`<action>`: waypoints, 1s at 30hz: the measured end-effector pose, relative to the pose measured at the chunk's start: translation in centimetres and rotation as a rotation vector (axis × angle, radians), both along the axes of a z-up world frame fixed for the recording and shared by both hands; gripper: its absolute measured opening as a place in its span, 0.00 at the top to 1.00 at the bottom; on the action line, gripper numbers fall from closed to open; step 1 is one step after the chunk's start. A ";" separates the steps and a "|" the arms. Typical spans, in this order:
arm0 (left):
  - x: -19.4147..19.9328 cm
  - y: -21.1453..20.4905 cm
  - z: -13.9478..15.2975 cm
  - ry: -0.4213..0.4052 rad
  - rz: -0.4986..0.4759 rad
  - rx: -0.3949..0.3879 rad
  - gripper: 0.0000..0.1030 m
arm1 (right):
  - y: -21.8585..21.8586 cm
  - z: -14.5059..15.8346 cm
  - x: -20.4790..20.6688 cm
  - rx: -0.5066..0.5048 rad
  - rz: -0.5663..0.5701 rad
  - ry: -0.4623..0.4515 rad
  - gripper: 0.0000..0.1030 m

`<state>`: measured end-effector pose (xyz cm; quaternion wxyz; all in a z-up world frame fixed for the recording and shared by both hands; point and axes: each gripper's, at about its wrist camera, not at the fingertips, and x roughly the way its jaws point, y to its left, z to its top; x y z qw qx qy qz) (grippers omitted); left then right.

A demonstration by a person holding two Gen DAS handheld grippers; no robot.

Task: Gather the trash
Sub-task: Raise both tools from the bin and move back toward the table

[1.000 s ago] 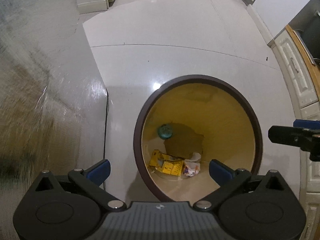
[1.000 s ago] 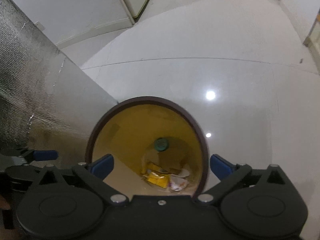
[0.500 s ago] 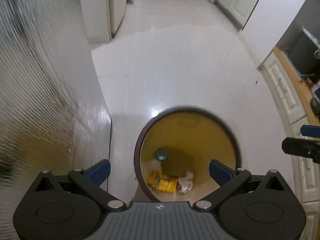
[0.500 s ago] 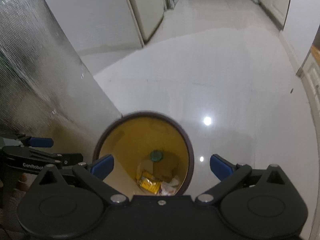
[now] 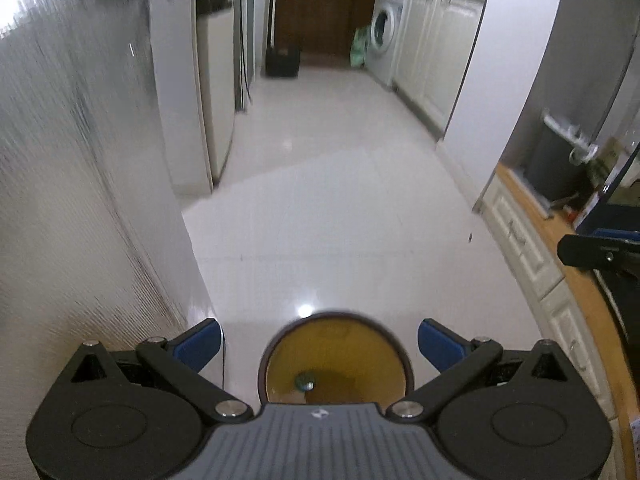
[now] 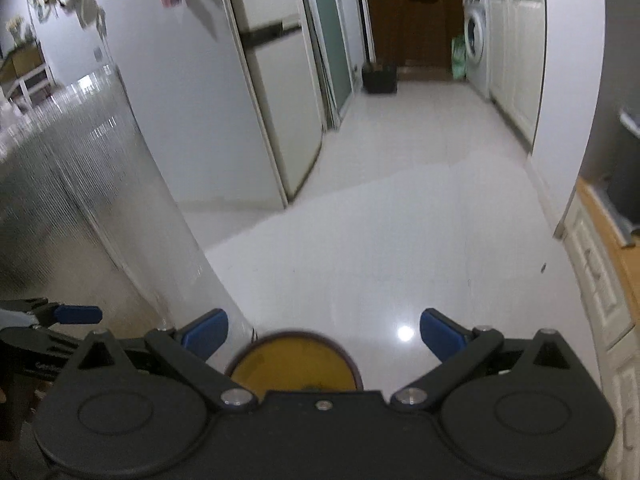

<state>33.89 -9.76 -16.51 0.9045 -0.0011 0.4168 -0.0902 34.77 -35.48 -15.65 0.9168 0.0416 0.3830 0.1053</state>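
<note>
Item: round waste bin [image 5: 336, 360], dark brown rim, yellow-ochre inside, standing on the pale glossy floor [image 5: 340, 216] close under both grippers and just beside a ribbed silvery panel [image 5: 72, 200]

Contents: one small teal-green round object [image 5: 305, 381] lay on the bin's bottom; whatever else was in there sat behind the gripper body and could not be told

Left gripper [image 5: 320, 343]: jaws spread wide, blue pads well apart, nothing between them

Right gripper [image 6: 323, 334]: jaws likewise wide open and empty

Handling, as a judgement: the bin looked like a stiff, light, smooth-walled plastic tub, nearly empty, so likely easy to tip or slide on the polished tile. The rim appeared the one practical place to pinch, one pad inside and one outside the wall; the curved side would probably slip. The small round piece looked light and hard, and reaching it would mean going down inside the bin

Views compared: the left wrist view showed most of the bin's opening and the teal object, plus the right gripper's fingertip at its right edge over a wood-topped counter [image 5: 592, 300]. The right wrist view showed only the far arc of the bin [image 6: 294, 360], no contents, but did show the left gripper [image 6: 76, 314] at its left edge, the fridge [image 6: 276, 92] and a washing machine [image 6: 476, 36] down the corridor
</note>
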 end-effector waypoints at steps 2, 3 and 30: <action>-0.9 0.0 1.9 -0.034 0.007 -0.004 0.00 | -0.3 1.9 -0.6 0.004 -0.002 -0.043 0.00; -1.4 0.0 3.0 -0.053 0.010 -0.006 0.00 | -0.4 2.7 -0.8 0.005 -0.003 -0.063 0.00; -15.4 8.0 26.1 -0.498 0.119 0.142 0.00 | 10.6 21.9 -11.1 0.126 0.185 -0.495 0.00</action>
